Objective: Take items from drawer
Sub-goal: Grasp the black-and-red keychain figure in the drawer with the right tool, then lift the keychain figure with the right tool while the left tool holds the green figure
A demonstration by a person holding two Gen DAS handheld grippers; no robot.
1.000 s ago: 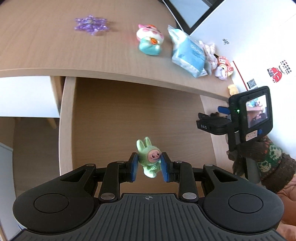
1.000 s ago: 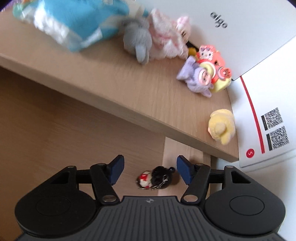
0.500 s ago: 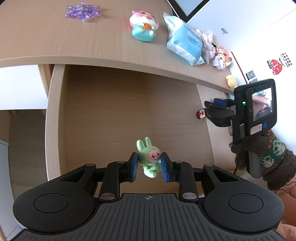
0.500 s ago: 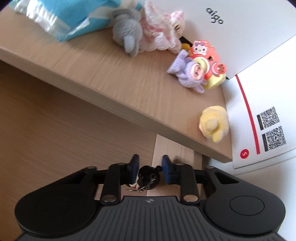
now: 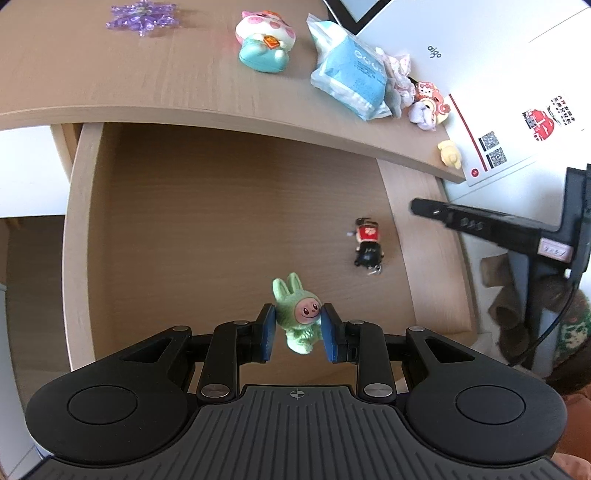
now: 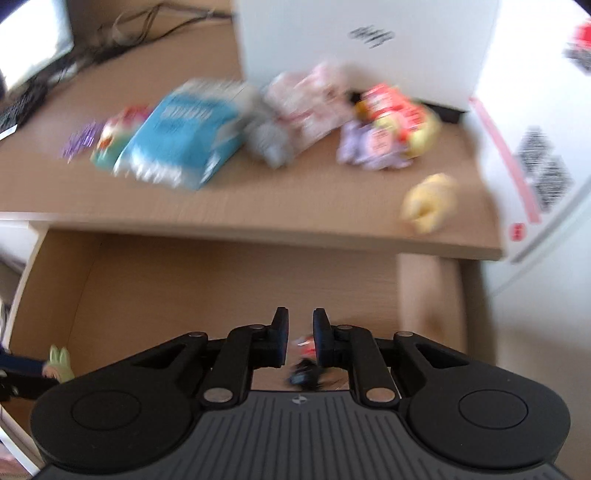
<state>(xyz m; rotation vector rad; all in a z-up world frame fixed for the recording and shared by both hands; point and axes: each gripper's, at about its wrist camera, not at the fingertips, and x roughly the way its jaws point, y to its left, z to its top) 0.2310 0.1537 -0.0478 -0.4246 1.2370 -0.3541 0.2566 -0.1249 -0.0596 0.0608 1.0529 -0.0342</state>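
The wooden drawer point(image 5: 75, 229) stands pulled out under the desk. My left gripper point(image 5: 297, 325) is shut on a small green bunny figure point(image 5: 295, 319), its blue pads pressing the figure's sides just above the drawer floor. A black and red keychain figure point(image 5: 367, 243) lies on the drawer floor to the right of it, touching no gripper. My right gripper point(image 5: 421, 207) hovers above the drawer's right wall. In the blurred right wrist view my right gripper point(image 6: 300, 325) is shut with nothing between the pads, and the keychain figure point(image 6: 306, 369) shows on the floor below.
On the desk top point(image 5: 110, 85) lie a purple snowflake point(image 5: 142, 16), a pink and teal figure point(image 5: 264, 42), a blue packet point(image 5: 351, 81), small plush toys point(image 5: 424, 105) and a yellow toy point(image 5: 450, 155). A white box point(image 5: 498, 70) stands at the back right. A person's knitted sleeve point(image 5: 570, 325) is at the right.
My right gripper closed around the keychain figure, then rose and swung without it; the figure now lies loose in the drawer. My left gripper keeps hold of the bunny, hardly moved.
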